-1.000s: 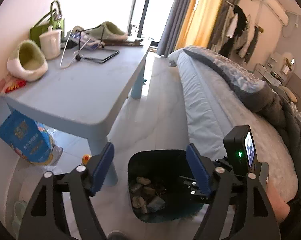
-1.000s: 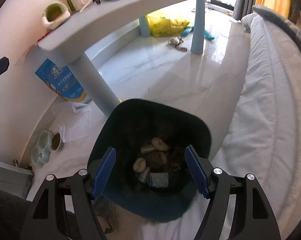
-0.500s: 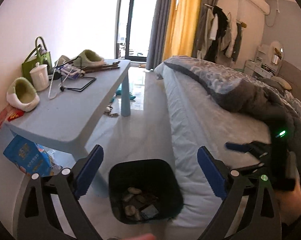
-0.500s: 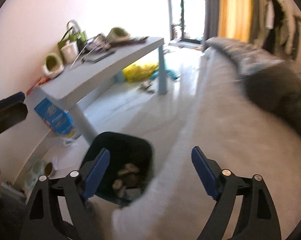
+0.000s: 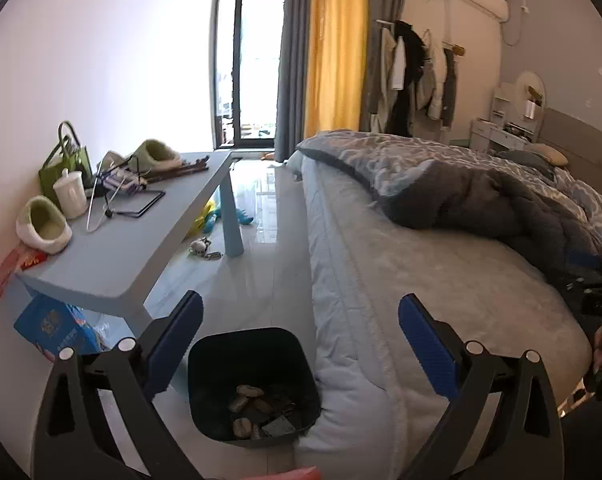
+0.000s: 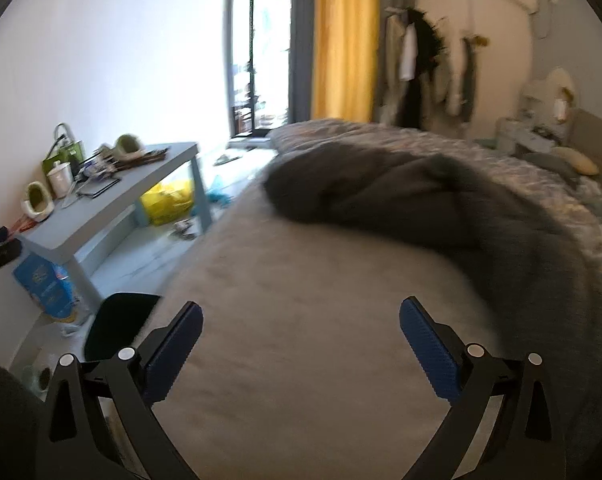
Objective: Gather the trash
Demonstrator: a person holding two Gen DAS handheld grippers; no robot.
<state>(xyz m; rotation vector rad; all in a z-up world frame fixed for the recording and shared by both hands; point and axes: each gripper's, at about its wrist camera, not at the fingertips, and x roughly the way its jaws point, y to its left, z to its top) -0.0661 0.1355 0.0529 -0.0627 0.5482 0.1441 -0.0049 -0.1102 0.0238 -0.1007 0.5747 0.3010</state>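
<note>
Both tongs spread wide, nothing gripped

Left tongs [image 5: 300, 328] are held over the trash bin [image 5: 253, 384]; right tongs [image 6: 301, 330] are held above the bed [image 6: 321, 320].

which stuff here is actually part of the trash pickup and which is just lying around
Part of the job:
- black bin on the floor between table and bed, scraps already inside
- left gripper, open and empty
- right gripper, open and empty
- small litter on the floor by the table leg, probably

Just lying about:
- slipper, white cup and green bag on the blue table
- grey duvet
</note>
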